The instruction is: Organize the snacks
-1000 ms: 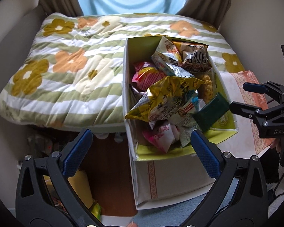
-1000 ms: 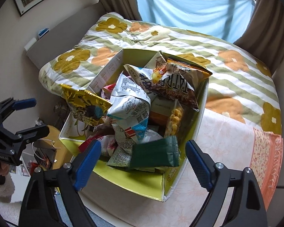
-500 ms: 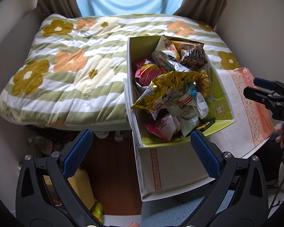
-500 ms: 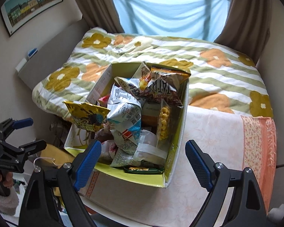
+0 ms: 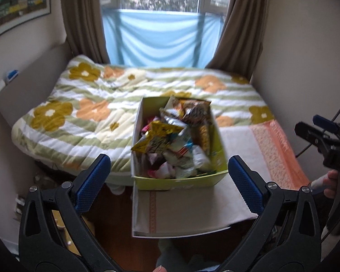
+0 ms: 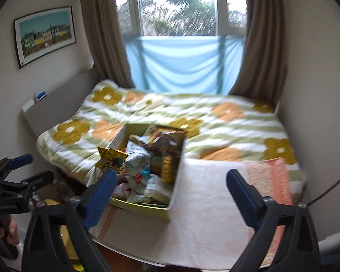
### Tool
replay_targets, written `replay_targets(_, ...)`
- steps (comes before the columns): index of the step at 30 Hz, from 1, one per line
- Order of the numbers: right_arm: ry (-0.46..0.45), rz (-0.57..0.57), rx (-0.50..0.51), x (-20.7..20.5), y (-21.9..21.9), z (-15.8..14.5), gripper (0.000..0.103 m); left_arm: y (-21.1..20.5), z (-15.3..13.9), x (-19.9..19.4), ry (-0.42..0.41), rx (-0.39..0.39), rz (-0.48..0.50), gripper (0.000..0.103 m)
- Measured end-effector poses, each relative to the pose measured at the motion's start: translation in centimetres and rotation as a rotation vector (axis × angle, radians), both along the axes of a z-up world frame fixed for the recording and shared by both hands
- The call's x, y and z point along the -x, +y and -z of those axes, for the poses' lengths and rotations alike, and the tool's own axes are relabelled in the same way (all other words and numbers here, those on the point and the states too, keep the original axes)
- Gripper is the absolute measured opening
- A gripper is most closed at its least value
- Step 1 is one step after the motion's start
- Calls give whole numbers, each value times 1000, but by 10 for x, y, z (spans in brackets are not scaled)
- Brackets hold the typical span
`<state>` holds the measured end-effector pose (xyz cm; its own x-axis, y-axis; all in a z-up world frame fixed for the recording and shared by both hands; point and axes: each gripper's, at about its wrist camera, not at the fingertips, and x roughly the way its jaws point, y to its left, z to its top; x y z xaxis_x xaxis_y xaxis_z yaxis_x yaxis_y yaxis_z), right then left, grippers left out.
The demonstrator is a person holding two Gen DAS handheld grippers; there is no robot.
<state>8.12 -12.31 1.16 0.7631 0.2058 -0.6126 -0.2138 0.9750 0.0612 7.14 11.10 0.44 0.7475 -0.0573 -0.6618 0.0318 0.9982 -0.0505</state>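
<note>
A yellow-green cardboard box (image 5: pixel 179 182) heaped with snack bags stands on the cloth-covered table (image 5: pixel 192 206), against the bed. A crumpled yellow bag (image 5: pixel 156 136) sticks up at its left, and a brown bag (image 5: pixel 196 111) lies at the back. My left gripper (image 5: pixel 167 170) hangs open above and in front of the box, holding nothing. My right gripper (image 6: pixel 171 179) is drawn back from the box (image 6: pixel 178 170) too; its jaws are opening with nothing between them. Each gripper shows at the edge of the other's view.
A bed with a flowered quilt (image 5: pixel 90 113) runs behind the box to a window with a blue cloth (image 5: pixel 156 38) and brown curtains. Walls close in on both sides. Wood floor (image 5: pixel 115 226) and clutter lie left of the table.
Both grippers have pulled back and up from the box, so more of the room shows. A dark green packet near the right jaws a second ago has settled into the box's front.
</note>
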Motion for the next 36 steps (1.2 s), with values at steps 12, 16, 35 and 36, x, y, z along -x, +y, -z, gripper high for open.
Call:
replay_targets(12, -75, 161, 2, 92, -60, 0, 102, -58, -15, 100, -171, -17, -51, 103)
replay_targets(16, -89, 190, 10, 105, -71, -1, 102, -68, -12, 111, -175, -13, -45, 103)
replay_targets(35, -99, 221, 18, 112, -94, -1, 102, -99, -14, 108, -186, -38, -25, 103)
replay_targets(36, -99, 223, 21, 112, -94, 0, 102, -99, -13, 108, -185, -35, -23, 103)
